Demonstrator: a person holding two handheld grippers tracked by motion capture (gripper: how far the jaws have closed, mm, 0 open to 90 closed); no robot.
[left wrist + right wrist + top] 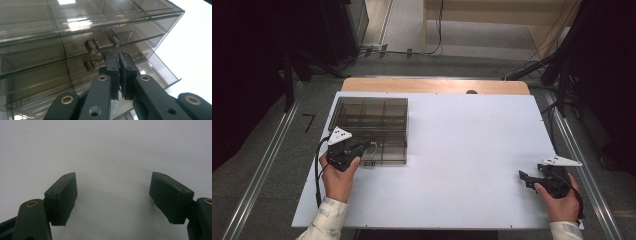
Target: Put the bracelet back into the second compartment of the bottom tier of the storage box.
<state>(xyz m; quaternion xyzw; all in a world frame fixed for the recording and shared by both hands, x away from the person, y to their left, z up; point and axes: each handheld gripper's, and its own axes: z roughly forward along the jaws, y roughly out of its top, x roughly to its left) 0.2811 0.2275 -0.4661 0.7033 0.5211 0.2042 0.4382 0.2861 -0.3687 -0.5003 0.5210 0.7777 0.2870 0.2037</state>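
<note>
- a smoky, see-through compartment box (371, 131) sits on the white bench (462, 150), near its far left corner, with its lid down over the dividers.
- the left gripper (362, 148) is at the near edge of the box, by the near left part of the bench, held in the person's left hand (339, 175).
- in the left gripper view its fingers (113, 72) are pressed flat together, pad against pad, with nothing between them.
- the closed tips (120, 60) point at the box's front wall (75, 62), just below a small latch (101, 45) and beside a second catch (93, 63); whether they touch the plastic cannot be told.
- the box's inner walls and several compartments show through the tinted plastic in that view; no contents can be made out.
- the right gripper (526, 179) lies low near the bench's near right corner, well apart from the box, held in the right hand (562, 197).
- in the right gripper view its fingers (63, 197) stand wide apart over bare white bench, with nothing between them.
- a wooden strip (437, 86) runs along the far edge of the bench.
- a black cable (318, 170) loops from the left gripper beside the left hand.
</note>
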